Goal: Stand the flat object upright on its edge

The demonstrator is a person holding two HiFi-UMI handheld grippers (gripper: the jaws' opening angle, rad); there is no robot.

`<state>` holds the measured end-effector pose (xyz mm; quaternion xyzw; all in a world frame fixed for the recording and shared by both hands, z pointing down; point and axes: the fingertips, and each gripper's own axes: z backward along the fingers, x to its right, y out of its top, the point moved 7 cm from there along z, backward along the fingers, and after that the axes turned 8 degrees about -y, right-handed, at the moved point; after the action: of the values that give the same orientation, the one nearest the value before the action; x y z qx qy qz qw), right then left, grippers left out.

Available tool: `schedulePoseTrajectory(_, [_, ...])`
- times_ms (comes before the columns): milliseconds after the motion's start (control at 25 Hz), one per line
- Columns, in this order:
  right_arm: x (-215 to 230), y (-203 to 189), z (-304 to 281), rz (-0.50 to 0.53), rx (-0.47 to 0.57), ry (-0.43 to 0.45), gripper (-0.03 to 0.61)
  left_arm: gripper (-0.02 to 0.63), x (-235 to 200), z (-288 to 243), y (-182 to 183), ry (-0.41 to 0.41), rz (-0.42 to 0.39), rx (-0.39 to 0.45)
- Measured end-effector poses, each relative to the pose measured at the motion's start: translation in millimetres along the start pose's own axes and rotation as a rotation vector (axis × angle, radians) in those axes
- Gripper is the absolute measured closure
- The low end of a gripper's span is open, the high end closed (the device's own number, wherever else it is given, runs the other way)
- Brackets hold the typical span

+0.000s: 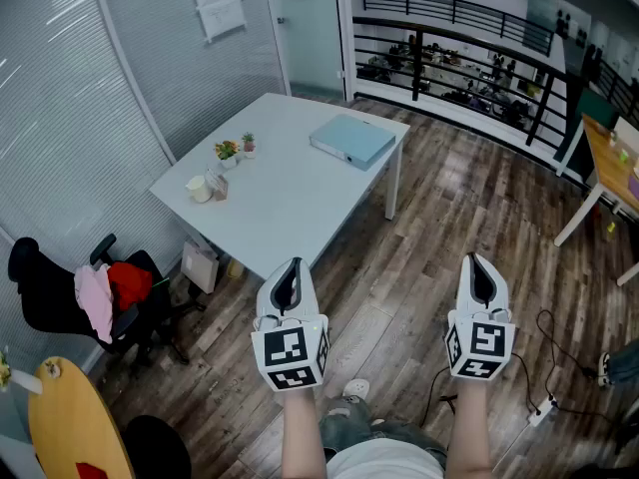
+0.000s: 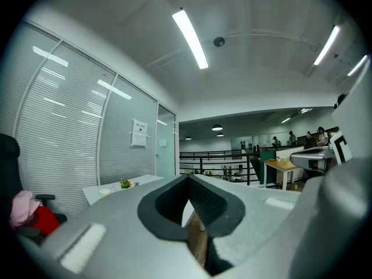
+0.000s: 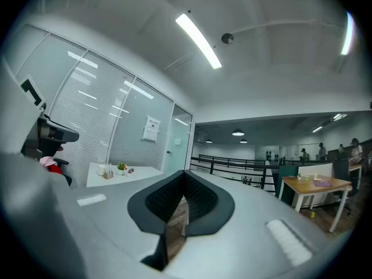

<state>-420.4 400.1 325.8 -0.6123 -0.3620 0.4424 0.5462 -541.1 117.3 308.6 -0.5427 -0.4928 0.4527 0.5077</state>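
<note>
While the person stands back from the white tabletop (image 1: 290, 213), both claws hang low over the wood floor (image 1: 449, 218), well apart from it and from each other

Left claw (image 1: 292, 265): jaws drawn together at the tips, nothing between them. Its own view shows only a thin sliver of floor lower down, between the dark pads

Right claw (image 1: 480, 260): the same, jaws closed tip to tip and empty

Flat blue box (image 1: 351, 140): pale, lying on its broad face near the far right corner of the tabletop, close to the edge. No claw is near it, and it is not yet on its edge

Along the tabletop's left side stand two small potted plants (image 1: 232, 150), and nearer the person a pale cup (image 1: 198, 189) with something small just beside it that I cannot make out

Black chair (image 1: 55, 287) to the left of the tabletop, with red and pink cloths (image 1: 112, 289) draped on it

Black railing (image 1: 449, 40) runs beyond the tabletop
</note>
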Motion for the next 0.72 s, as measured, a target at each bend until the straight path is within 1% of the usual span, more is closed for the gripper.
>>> schedulePoseTrajectory(480, [-5, -4, -8, 0.002, -0.010, 0.004, 0.565, 0.614, -5, -7, -7, 0.002, 0.009, -0.014])
schedulePoseTrajectory(720, [-12, -11, -27, -0.023, -0.026, 0.006, 0.563, 0.614, -21, -23, -9, 0.008, 0.013, -0.029])
